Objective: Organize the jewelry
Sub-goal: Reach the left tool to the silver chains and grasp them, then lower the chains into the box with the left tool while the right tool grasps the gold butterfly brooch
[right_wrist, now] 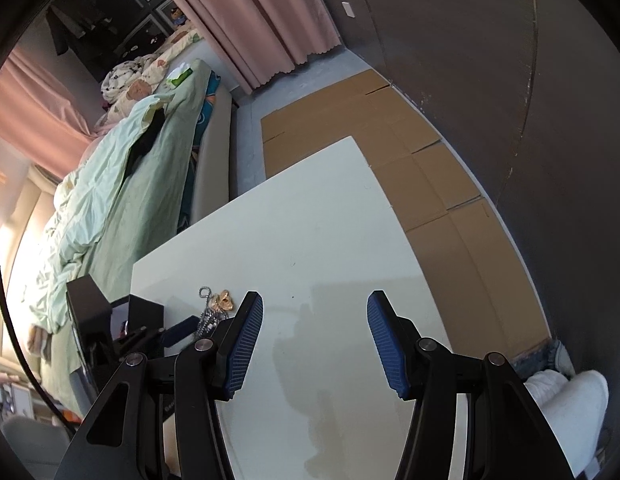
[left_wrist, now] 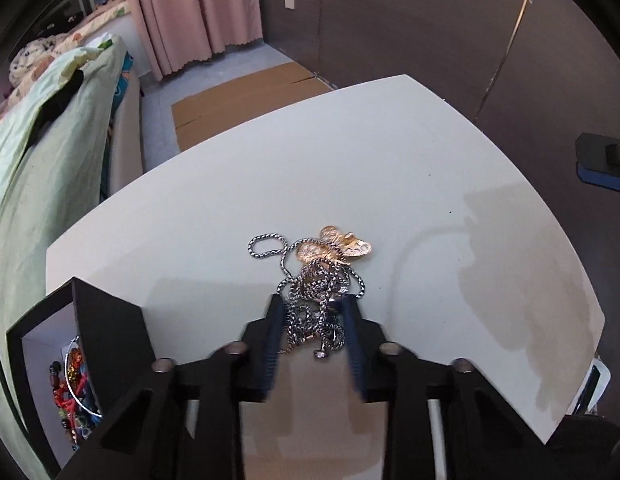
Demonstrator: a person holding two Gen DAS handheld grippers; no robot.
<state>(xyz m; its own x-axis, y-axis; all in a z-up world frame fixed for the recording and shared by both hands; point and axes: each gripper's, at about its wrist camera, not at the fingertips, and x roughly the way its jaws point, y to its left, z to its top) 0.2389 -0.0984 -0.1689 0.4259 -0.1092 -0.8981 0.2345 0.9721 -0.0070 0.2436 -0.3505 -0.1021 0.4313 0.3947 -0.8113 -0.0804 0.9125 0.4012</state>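
Two blue-padded fingers of the left gripper (left_wrist: 314,300) bracket a tangled silver chain (left_wrist: 317,292) at lower centre of the left wrist view, closing around the heap, though I cannot tell if they yet pinch it. A gold pendant (left_wrist: 337,245) lies just beyond the tips, on the white table (left_wrist: 389,160). Best to squeeze the dense knot, lift slowly so loose loops trail free, then carry to the black box (left_wrist: 106,320) at lower left. From the right wrist view, the right gripper (right_wrist: 314,304) hangs spread and empty; the chain sits left of its fingers, apart.
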